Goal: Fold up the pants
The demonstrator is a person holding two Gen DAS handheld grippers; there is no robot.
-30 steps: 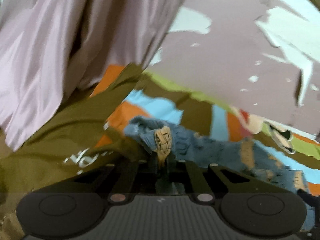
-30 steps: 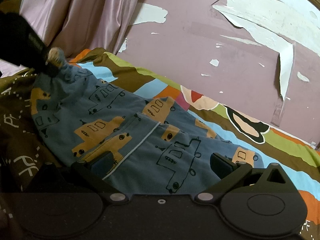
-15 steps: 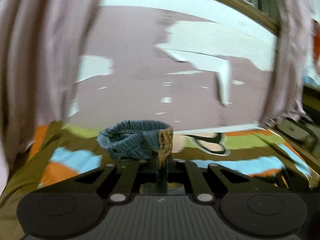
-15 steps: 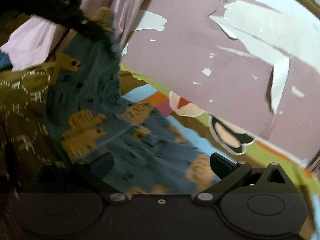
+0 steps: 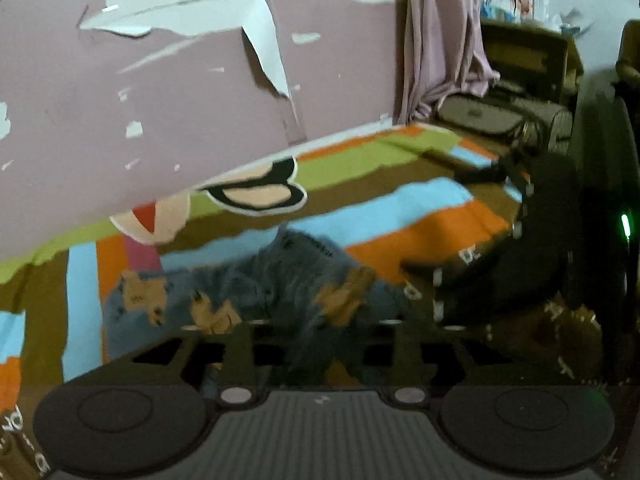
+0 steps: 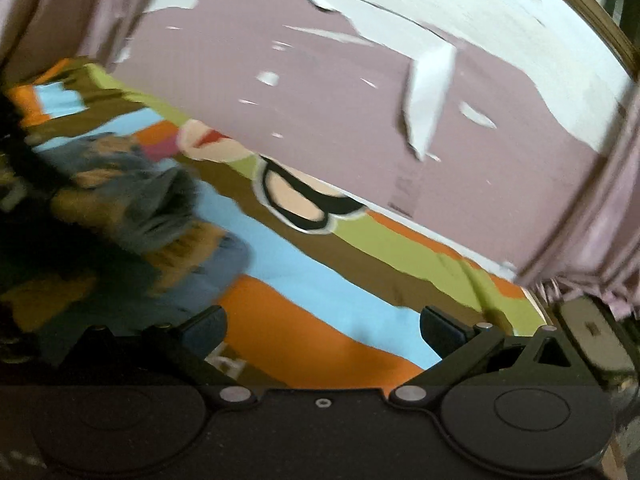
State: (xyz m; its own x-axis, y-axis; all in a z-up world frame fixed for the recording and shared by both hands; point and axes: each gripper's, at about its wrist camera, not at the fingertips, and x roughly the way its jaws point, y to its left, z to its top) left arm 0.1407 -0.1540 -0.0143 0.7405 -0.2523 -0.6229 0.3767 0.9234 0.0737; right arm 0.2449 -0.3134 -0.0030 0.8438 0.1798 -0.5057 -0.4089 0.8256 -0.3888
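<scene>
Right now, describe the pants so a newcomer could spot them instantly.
Start at the bed's striped cover, with its orange, sky-blue, green and brown bands, below the peeling mauve wall. The pants lie crumpled on it, in front of the left gripper: the only dull blue cloth, with tan patches.

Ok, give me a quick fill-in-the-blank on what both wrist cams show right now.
1. The right gripper has its fingers spread ____, with nothing between them.
2. The blue pants lie on a ____ bedspread.
3. The wall behind the bed has ____ paint.
4. In the right wrist view, the pants lie toward the ____ side.

Missing words: open; striped; peeling; left
</scene>
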